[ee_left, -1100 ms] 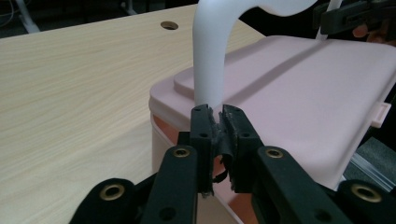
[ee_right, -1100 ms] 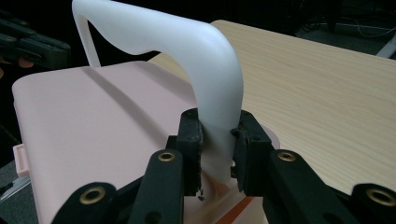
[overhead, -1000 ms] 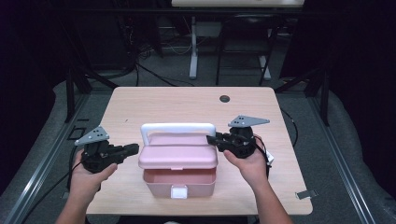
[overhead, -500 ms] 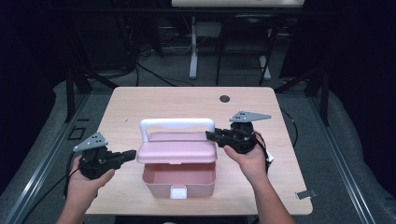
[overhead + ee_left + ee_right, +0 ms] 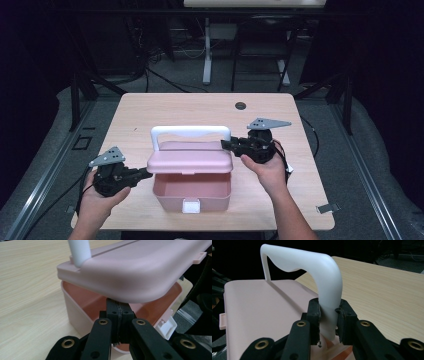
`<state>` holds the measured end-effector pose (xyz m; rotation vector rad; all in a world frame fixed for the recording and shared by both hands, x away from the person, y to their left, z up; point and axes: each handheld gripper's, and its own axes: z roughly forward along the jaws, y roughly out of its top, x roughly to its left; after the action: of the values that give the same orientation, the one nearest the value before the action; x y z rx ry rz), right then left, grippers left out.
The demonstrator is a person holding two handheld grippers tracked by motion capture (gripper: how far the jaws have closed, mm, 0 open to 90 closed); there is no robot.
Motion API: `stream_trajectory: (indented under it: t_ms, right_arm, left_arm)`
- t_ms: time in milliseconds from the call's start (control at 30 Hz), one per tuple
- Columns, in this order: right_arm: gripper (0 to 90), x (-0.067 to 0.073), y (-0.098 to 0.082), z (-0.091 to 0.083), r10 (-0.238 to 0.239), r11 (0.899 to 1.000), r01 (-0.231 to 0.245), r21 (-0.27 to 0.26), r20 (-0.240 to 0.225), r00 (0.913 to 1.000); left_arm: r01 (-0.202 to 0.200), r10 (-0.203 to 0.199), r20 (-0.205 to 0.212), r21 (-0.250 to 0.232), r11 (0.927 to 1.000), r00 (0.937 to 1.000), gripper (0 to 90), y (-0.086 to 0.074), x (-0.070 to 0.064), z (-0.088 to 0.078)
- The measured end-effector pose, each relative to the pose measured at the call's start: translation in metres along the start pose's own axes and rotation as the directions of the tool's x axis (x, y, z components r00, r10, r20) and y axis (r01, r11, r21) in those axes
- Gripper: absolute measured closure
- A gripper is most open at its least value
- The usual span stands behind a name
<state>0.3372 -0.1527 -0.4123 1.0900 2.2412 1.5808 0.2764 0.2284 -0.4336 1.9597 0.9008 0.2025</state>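
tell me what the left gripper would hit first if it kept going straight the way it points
Probably the pink box: the left gripper, jaws shut with nothing between them, points at the box's side, just under the raised lid. Whether it meets the rim or goes into the open gap is hard to tell.

Pink box, white handle: smooth matt plastic; table: pale wood-grain, probably laminate.

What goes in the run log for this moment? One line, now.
left gripper: shut, under raised lid | right gripper: shut on white handle | pink box: lid partly open, on table
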Motion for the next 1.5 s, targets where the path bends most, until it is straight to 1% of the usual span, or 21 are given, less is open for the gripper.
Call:
stream_trajectory:
  t_ms: [267,333,367,400,433,467,533,567,600,667,767,833,967,1033,1100,1200,1233,1300,1367,1400,1500]
  right_arm:
    - [74.1,0.0,-0.004,0.0,0.002,1.0,-0.003,0.004,0.009,1.0]
    - [72.5,0.0,-0.005,-0.001,0.001,1.0,-0.001,-0.001,0.017,0.9999]
    - [68.8,0.0,-0.005,-0.003,0.011,1.0,-0.011,-0.016,0.014,0.9998]
    - [68.8,0.0,-0.005,-0.003,0.011,1.0,-0.011,-0.016,0.014,0.9998]
    - [67.5,-0.001,-0.006,-0.008,0.013,0.999,-0.012,-0.036,0.035,0.9993]
    - [67.5,-0.001,-0.006,-0.008,0.013,0.999,-0.012,-0.036,0.035,0.9993]
    - [67.2,-0.002,-0.007,-0.014,0.023,0.998,-0.02,-0.052,0.06,0.998]
    - [67.3,-0.004,-0.008,-0.019,0.04,0.997,-0.036,-0.068,0.061,0.9973]
    - [67.3,-0.004,-0.008,-0.019,0.04,0.997,-0.036,-0.068,0.061,0.9973]
    - [68.7,-0.004,-0.01,-0.024,0.045,0.996,-0.039,-0.086,0.077,0.996]
    - [72.3,-0.003,-0.013,-0.03,0.037,0.995,-0.027,-0.093,0.105,0.9937]
    - [75.5,-0.001,-0.016,-0.034,0.028,0.996,-0.017,-0.087,0.126,0.9916]
    - [78.6,0.002,-0.02,-0.037,0.024,0.997,-0.013,-0.081,0.14,0.9899]
    - [79.8,0.004,-0.024,-0.035,0.018,0.997,-0.006,-0.071,0.161,0.9868]
    - [81.2,0.006,-0.03,-0.032,0.007,0.998,0.004,-0.056,0.201,0.9795]
    - [81.8,0.009,-0.039,-0.025,0.007,0.999,0.0,-0.035,0.201,0.9795]
    - [82.1,0.013,-0.045,-0.019,0.004,1.0,-0.002,-0.012,0.201,0.9797]
    - [82.1,0.014,-0.047,-0.018,0.004,1.0,-0.003,-0.002,0.197,0.9804]
    - [83.4,0.022,-0.05,-0.014,-0.019,1.0,0.016,0.015,0.201,0.9794]
    - [83.4,0.022,-0.05,-0.014,-0.019,1.0,0.016,0.015,0.201,0.9794]
    - [84.7,0.03,-0.057,-0.011,-0.036,0.999,0.03,0.033,0.194,0.9804]
  left_arm:
    - [-0.029,0.029,0.028,0.022,0.9993,0.9992,89.5,0.003,-0.006,0.009]
    - [-0.034,0.033,0.032,0.023,0.9992,0.9989,89.6,0.004,-0.007,0.011]
    - [-0.03,0.029,0.037,0.019,0.9994,0.9989,89.5,0.004,-0.007,0.012]
    - [-0.038,0.037,0.041,0.023,0.999,0.9985,89.5,0.005,-0.007,0.012]
    - [-0.046,0.045,0.047,0.021,0.9987,0.9979,89.5,0.007,-0.008,0.013]
    - [-0.046,0.045,0.047,0.021,0.9987,0.9979,89.6,0.007,-0.008,0.013]
    - [-0.054,0.053,0.047,0.022,0.9983,0.9975,89.5,0.009,-0.008,0.013]
    - [-0.048,0.048,0.044,0.01,0.9988,0.9979,89.5,0.012,-0.008,0.012]
    - [-0.048,0.048,0.044,0.01,0.9988,0.9979,89.5,0.012,-0.008,0.012]
    - [-0.054,0.054,0.044,0.003,0.9985,0.9976,89.5,0.015,-0.006,0.012]
    - [-0.063,0.063,0.042,-0.004,0.998,0.9971,89.5,0.019,-0.005,0.011]
    - [-0.072,0.072,0.036,-0.014,0.9973,0.9968,89.5,0.022,-0.004,0.01]
    - [-0.076,0.077,0.029,-0.029,0.9967,0.9966,89.5,0.027,-0.003,0.01]
    - [-0.077,0.078,0.027,-0.035,0.9964,0.9966,89.5,0.028,-0.002,0.01]
    - [-0.078,0.079,0.025,-0.047,0.9959,0.9965,89.5,0.03,-0.001,0.01]
    - [-0.08,0.082,0.028,-0.054,0.9953,0.9963,89.5,0.033,0.0,0.01]
    - [-0.079,0.081,0.028,-0.061,0.995,0.9963,89.5,0.034,0.001,0.01]
    - [-0.082,0.084,0.028,-0.063,0.9946,0.9961,89.5,0.036,0.002,0.01]
    - [-0.084,0.086,0.028,-0.069,0.9941,0.9959,89.5,0.038,0.003,0.01]
    - [-0.082,0.084,0.029,-0.072,0.994,0.9961,89.5,0.039,0.004,0.01]
    - [-0.078,0.081,0.032,-0.091,0.9928,0.9962,89.6,0.041,0.006,0.011]
